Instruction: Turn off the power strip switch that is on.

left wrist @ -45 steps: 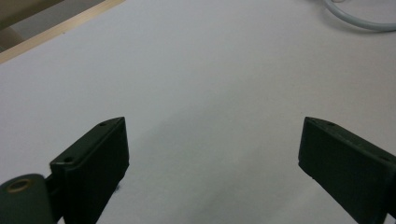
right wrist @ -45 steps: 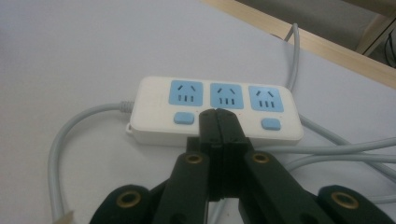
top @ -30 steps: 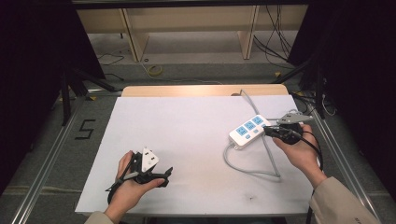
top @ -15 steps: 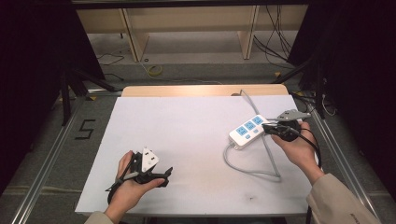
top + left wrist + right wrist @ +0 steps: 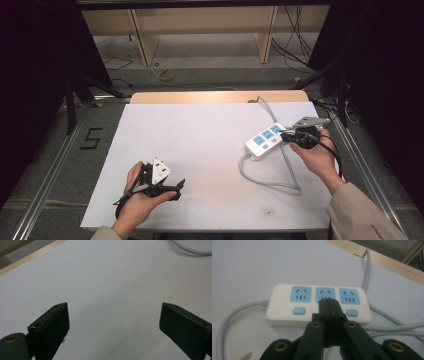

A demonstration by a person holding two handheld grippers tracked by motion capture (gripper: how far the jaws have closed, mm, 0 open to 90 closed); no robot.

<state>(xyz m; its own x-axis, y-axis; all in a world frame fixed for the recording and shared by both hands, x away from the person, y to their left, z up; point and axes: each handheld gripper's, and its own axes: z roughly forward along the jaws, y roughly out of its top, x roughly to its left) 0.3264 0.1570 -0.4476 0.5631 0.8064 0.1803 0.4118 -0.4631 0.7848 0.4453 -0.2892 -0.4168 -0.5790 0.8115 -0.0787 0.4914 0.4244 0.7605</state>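
The white power strip (image 5: 266, 140) lies near the right edge of the table (image 5: 200, 130), about halfway along it, its three blue sockets and blue buttons facing up and its grey cable (image 5: 270, 177) looping off toward the near edge, with another run heading to the far edge. Lying flat like this, the strip lets a button be pushed straight down without tipping.

The right hand-held gripper (image 5: 329, 302) has its jaws pressed fully together, nothing between them, forming one narrow black tip. That closed shape suits poking rather than grasping. In the right gripper view the tip sits over the middle of the strip, at the lower edge of the centre socket, where the middle button would be; whether it actually touches or merely hangs just above is hard to say from this angle.

The left hand-held gripper (image 5: 165, 185) rests low by the near-left corner, jaws spread wide and empty over bare table, well apart from the strip. It seems parked, since the pressing is likely a one-handed job.
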